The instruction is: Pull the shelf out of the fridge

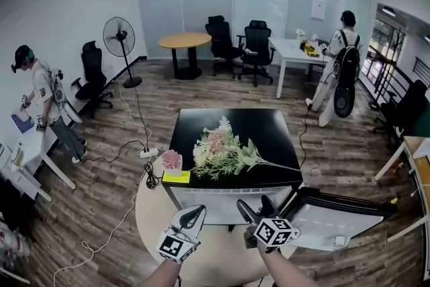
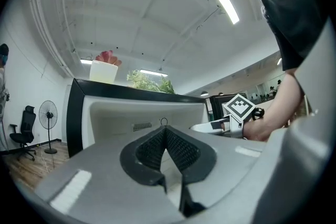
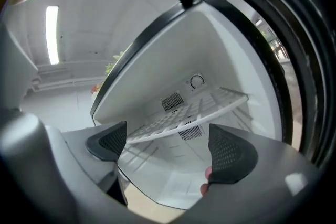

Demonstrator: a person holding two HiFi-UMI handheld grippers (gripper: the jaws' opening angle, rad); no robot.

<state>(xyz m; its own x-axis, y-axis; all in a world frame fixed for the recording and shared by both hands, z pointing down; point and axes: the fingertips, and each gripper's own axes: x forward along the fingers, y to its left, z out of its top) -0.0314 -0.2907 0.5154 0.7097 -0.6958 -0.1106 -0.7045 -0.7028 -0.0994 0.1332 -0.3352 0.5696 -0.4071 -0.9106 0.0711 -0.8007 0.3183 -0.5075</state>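
Note:
A small fridge [image 1: 269,128] with a black top stands in front of me, its door [image 1: 336,215] swung open to the right. In the right gripper view its white wire shelf [image 3: 189,113] sits level inside the white cavity, under a round dial. My right gripper [image 3: 170,147] is open in front of the cavity; the shelf's front edge runs just beyond its two pads, which do not touch it. In the head view my right gripper [image 1: 256,206] is at the fridge mouth. My left gripper [image 1: 191,217] hangs beside it, shut [image 2: 165,134] on nothing, short of the fridge front.
Artificial flowers [image 1: 222,151] and a small pink potted plant [image 1: 172,161] lie on the fridge top. The fridge rests on a round pale table [image 1: 151,212]. Cables [image 1: 134,144] trail on the wood floor at left. Two people [image 1: 40,97] [image 1: 339,64] stand far off beside desks and chairs.

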